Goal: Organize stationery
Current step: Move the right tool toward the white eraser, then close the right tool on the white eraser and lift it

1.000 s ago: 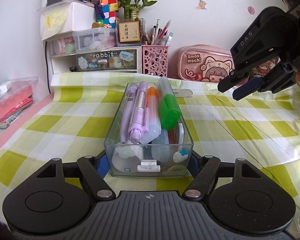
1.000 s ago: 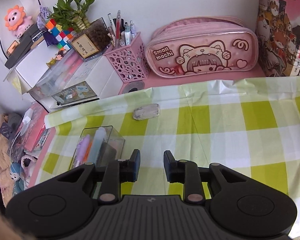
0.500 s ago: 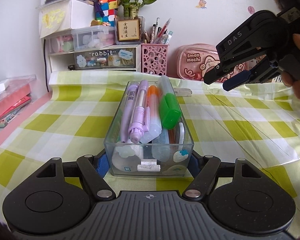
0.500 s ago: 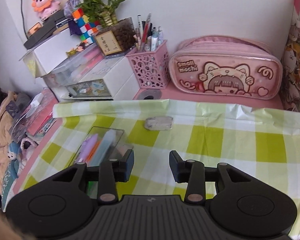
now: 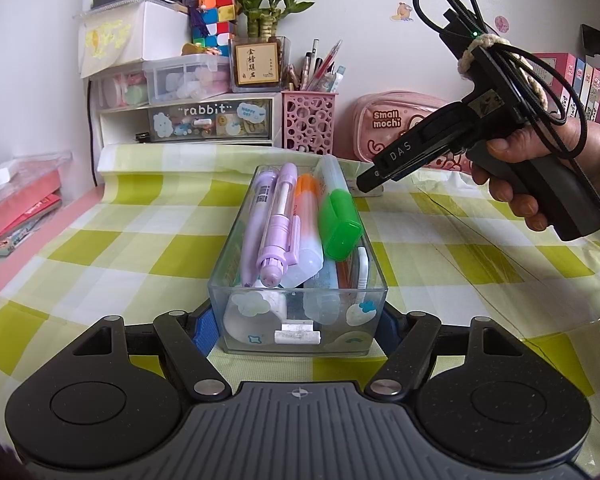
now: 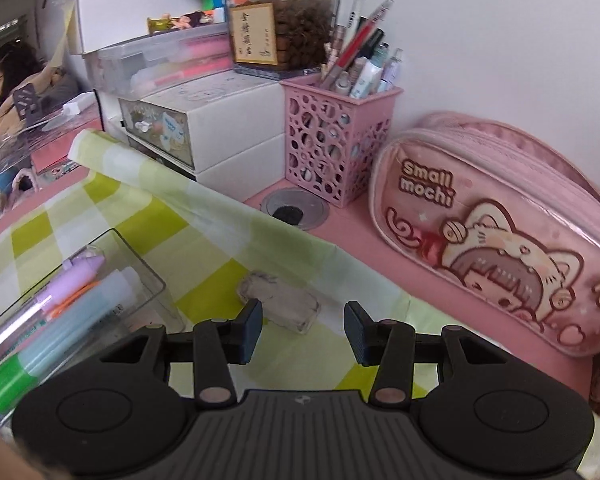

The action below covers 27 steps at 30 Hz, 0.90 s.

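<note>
A clear plastic box (image 5: 298,320) full of pens and markers, among them a purple pen (image 5: 278,236) and a green-capped marker (image 5: 338,224), stands on the checked cloth. My left gripper (image 5: 298,326) is shut on the box's near end, a finger on each side. My right gripper (image 6: 302,330) is open and low over a worn grey eraser (image 6: 278,302) that lies on the cloth just beyond the box's far end (image 6: 136,268). The eraser sits just ahead of the open fingers. In the left wrist view the right gripper (image 5: 374,178) points down behind the box and hides the eraser.
A pink pen holder (image 6: 338,140), a pink "Small mochi" pencil case (image 6: 496,232) and white drawer units (image 6: 204,120) line the back wall. A cable hole (image 6: 294,210) sits in the pink desk. Books (image 5: 576,80) stand at the far right.
My right gripper has moved down and forward to the eraser and its jaws have opened wider. My left gripper and the box have stayed put.
</note>
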### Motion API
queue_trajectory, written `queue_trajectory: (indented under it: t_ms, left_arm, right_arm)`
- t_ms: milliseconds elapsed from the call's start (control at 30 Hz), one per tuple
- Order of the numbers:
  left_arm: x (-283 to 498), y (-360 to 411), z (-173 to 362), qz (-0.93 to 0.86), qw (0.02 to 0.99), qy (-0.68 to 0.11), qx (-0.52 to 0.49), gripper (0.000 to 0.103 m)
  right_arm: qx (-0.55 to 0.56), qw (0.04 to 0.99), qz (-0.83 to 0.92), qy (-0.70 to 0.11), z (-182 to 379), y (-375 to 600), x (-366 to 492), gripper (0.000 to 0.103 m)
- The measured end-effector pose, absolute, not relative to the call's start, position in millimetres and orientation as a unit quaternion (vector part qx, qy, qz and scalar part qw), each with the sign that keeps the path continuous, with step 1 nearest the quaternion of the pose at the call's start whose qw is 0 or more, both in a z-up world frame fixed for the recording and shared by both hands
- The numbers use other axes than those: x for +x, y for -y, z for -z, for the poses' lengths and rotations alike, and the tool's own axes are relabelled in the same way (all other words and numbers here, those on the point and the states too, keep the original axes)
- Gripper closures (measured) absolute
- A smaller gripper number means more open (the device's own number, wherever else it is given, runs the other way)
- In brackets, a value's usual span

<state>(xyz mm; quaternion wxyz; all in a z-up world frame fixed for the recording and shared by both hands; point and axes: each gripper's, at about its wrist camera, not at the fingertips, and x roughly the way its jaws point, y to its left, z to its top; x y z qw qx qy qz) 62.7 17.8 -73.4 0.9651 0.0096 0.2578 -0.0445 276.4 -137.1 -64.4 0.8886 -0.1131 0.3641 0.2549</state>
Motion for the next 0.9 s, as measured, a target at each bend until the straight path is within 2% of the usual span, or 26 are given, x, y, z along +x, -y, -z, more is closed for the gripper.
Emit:
queue_trajectory:
  t_ms: [167, 233, 300, 567, 633, 700, 900]
  left_arm:
    - [62, -19, 73, 0.046, 0.965, -0.257, 0.007, 0.031]
    - [62, -19, 73, 0.046, 0.965, -0.257, 0.007, 0.031]
    - [62, -19, 73, 0.046, 0.965, -0.257, 0.006, 0.031]
    - [62, -19, 73, 0.047, 0.965, -0.256, 0.006, 0.031]
    - [62, -18, 73, 0.047, 0.965, -0.256, 0.007, 0.031]
    - [63, -18, 73, 0.046, 0.966, -0.256, 0.008, 0.031]
    - [62, -17, 74, 0.048, 0.966, -0.256, 0.009, 0.031]
  right_arm:
    - [-0.122, 0.878, -0.284, -0.365, 74, 129, 282, 0.065]
    - [-0.104, 0.881, -0.282, -0.366, 74, 132, 279, 0.078]
    - [-0.099, 0.882, -0.284, -0.364, 73, 133, 273, 0.084]
    - [-0.084, 0.896, -0.273, -0.339, 62, 135, 251, 0.085]
    - [-0.068, 0.903, -0.263, -0.334, 56, 138, 250, 0.096]
    - [-0.056, 0.909, -0.251, -0.329, 51, 140, 248, 0.103]
    - [-0.073, 0.895, -0.271, -0.347, 55, 137, 247, 0.103]
